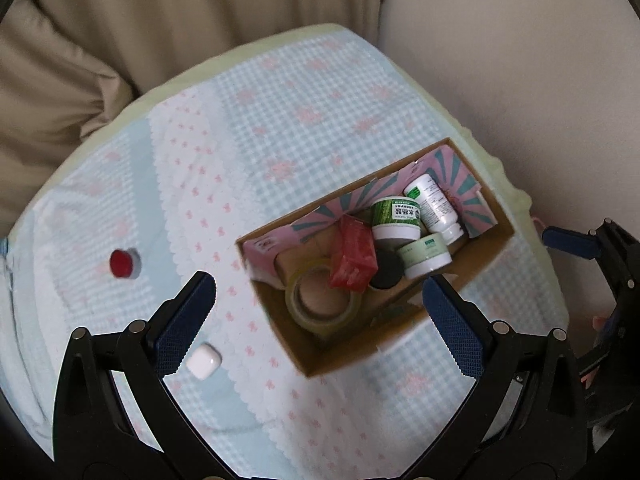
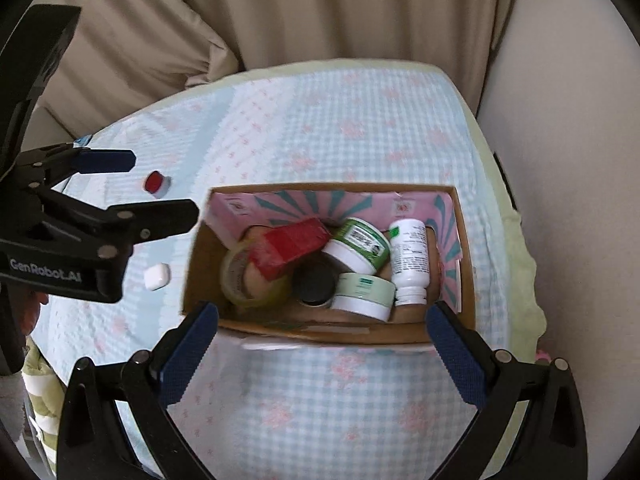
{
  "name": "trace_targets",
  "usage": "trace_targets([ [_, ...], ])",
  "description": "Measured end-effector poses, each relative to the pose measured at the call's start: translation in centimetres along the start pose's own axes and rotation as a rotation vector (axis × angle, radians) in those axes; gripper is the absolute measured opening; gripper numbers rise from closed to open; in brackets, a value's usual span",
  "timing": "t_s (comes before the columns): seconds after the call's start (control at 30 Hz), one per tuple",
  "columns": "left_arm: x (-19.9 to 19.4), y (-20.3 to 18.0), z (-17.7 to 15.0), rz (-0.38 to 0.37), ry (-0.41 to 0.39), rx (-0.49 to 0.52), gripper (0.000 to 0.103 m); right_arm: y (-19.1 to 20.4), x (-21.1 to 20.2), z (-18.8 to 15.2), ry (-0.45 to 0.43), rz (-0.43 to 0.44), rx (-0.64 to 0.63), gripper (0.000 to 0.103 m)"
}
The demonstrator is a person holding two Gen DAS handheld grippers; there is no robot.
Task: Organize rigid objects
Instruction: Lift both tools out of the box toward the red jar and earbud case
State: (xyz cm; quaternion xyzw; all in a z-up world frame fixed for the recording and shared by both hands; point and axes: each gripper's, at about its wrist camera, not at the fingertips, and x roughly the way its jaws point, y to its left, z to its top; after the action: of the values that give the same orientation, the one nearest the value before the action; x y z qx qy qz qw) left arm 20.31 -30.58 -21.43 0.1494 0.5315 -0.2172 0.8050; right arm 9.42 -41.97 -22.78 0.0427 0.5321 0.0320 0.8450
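Note:
A cardboard box (image 1: pixel 348 354) (image 2: pixel 328 332) sits on the checked cloth and holds a tape roll (image 1: pixel 324 304) (image 2: pixel 250 280), a red box (image 1: pixel 354 258) (image 2: pixel 290 246), two green-labelled jars (image 1: pixel 396 220) (image 2: pixel 358 244), a white bottle (image 1: pixel 434 206) (image 2: pixel 410 264) and a black disc (image 1: pixel 386 274). A small red cap (image 1: pixel 122 263) (image 2: pixel 155 182) and a white earbud case (image 1: pixel 203 360) (image 2: pixel 157 276) lie loose on the cloth, left of the box. My left gripper (image 1: pixel 320 304) is open and empty above the box's near end. My right gripper (image 2: pixel 324 324) is open and empty over the box's front wall.
The cloth covers a padded surface with a pale green border (image 1: pixel 516 196). Beige cushions (image 1: pixel 120 20) rise behind it and a pale wall (image 2: pixel 580 160) stands at the right. The right gripper shows at the left view's right edge (image 1: pixel 580 244).

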Motion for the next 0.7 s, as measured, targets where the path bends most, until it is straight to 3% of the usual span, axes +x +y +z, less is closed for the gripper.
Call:
trace_targets([
  [0.33,-9.2,5.7,-6.2,-0.001,-0.115,-0.083,0.103,8.7,-6.7,-1.1,-0.066,-0.054,-0.086,0.103],
  [0.5,-12.4,11.0,-9.5,0.015,-0.148,-0.085,0.103,14.5,-8.5,-1.5,-0.105,-0.072,-0.070,0.103],
  [0.7,-15.4,19.1,-13.3,0.027,-0.177,-0.111,0.103,21.3,-7.6,-1.8,-0.095,-0.093,-0.015,0.103],
])
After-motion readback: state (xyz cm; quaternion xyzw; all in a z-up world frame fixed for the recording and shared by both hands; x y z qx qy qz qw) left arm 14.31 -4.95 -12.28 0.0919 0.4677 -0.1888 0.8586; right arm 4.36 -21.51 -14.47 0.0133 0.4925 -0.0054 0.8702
